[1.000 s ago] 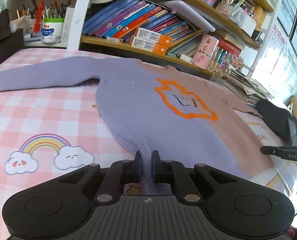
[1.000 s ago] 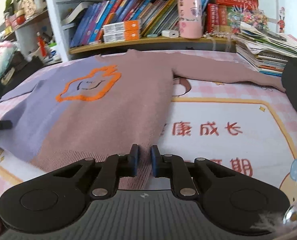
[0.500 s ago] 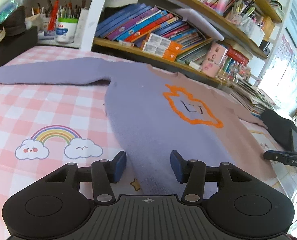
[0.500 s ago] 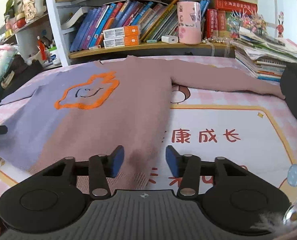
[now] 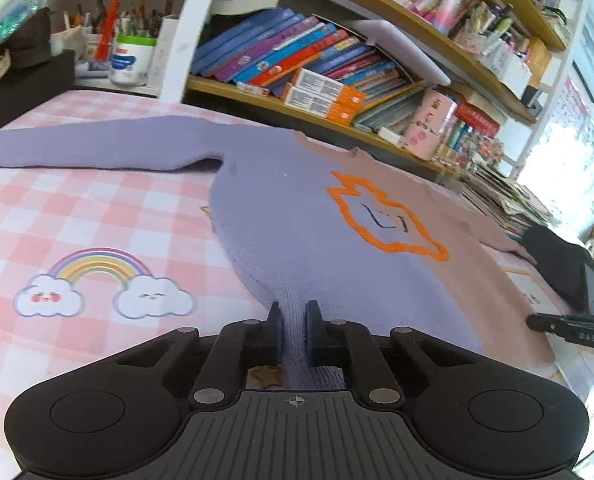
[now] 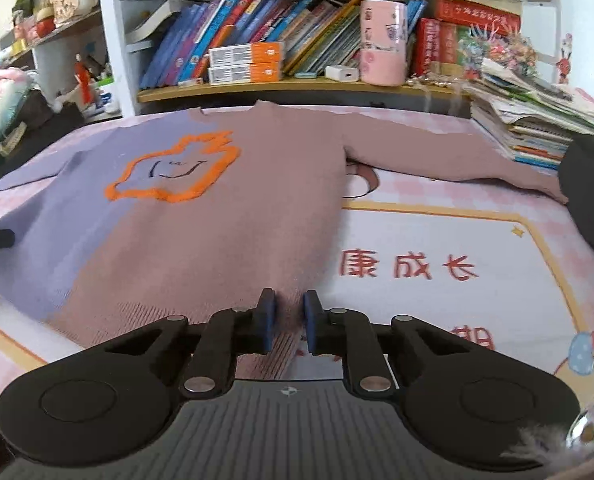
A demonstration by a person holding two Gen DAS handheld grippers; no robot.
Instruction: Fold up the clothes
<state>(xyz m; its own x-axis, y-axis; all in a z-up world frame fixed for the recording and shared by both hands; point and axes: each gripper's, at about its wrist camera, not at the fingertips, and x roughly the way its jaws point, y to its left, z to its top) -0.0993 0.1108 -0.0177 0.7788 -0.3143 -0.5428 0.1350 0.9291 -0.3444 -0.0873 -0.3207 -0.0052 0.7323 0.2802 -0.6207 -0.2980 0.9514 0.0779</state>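
Note:
A knit sweater (image 5: 305, 216), half lilac and half dusty pink with an orange outline motif, lies flat and face up on a pink checked table cover (image 5: 77, 208), sleeves spread to both sides. My left gripper (image 5: 294, 330) is shut on the lilac part of the sweater's bottom hem. In the right wrist view the sweater (image 6: 233, 208) fills the middle, and my right gripper (image 6: 288, 322) is shut on the pink part of the hem. The right gripper's tip (image 5: 569, 328) shows at the right edge of the left wrist view.
A bookshelf (image 6: 297, 84) full of books runs along the far edge of the table, with a pink cup (image 6: 383, 48) on it. A stack of papers (image 6: 537, 120) and a black object (image 6: 593, 192) sit at the right. A jar of pens (image 5: 131, 60) stands far left.
Half a second ago both grippers were open just short of the hem. Both have now moved forward and closed on the sweater's bottom hem again.

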